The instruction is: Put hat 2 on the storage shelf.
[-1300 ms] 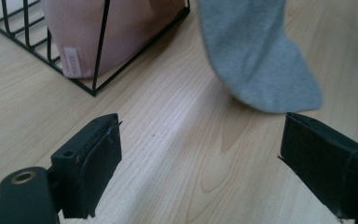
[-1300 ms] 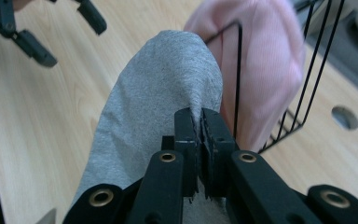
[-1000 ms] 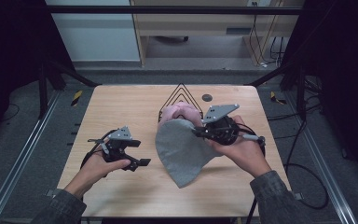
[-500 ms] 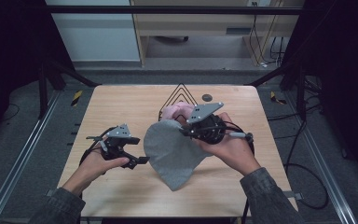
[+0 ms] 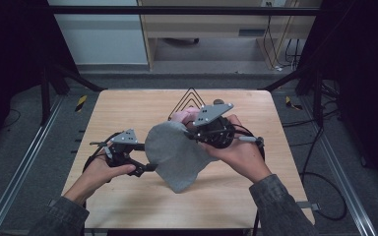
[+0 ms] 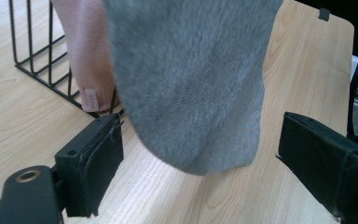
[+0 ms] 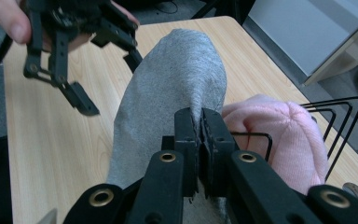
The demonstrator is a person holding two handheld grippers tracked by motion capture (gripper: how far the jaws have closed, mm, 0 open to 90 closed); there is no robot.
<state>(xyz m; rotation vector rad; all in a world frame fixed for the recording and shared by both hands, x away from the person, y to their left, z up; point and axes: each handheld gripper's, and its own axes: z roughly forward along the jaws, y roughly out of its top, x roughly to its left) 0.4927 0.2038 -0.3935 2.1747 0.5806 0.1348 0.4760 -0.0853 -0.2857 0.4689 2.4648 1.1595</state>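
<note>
Two grippers are in play around the grey beanie (image 5: 174, 152), and I take that hat as my reference. My right gripper (image 7: 199, 140) has its jaws pressed together on a fold of the knit near the rim, holding it lifted so that it hangs down with its lower edge close to the wooden table (image 5: 256, 196). Compared with a second ago, the hat has travelled leftward, away from the black wire rack (image 5: 189, 101) and toward my left gripper (image 6: 200, 154). That one now sits just beside the beanie's hanging edge with its jaws spread wide, the fabric dangling between them but not yet caught. Behind the grey hat, a pink beanie (image 7: 279, 135) rests against the wire rack, touching its bars. I judge the shift means the handover or two-point grasp is nearly set up: the left jaws only need to close on the free edge so I can stretch or fold the hat.
</note>
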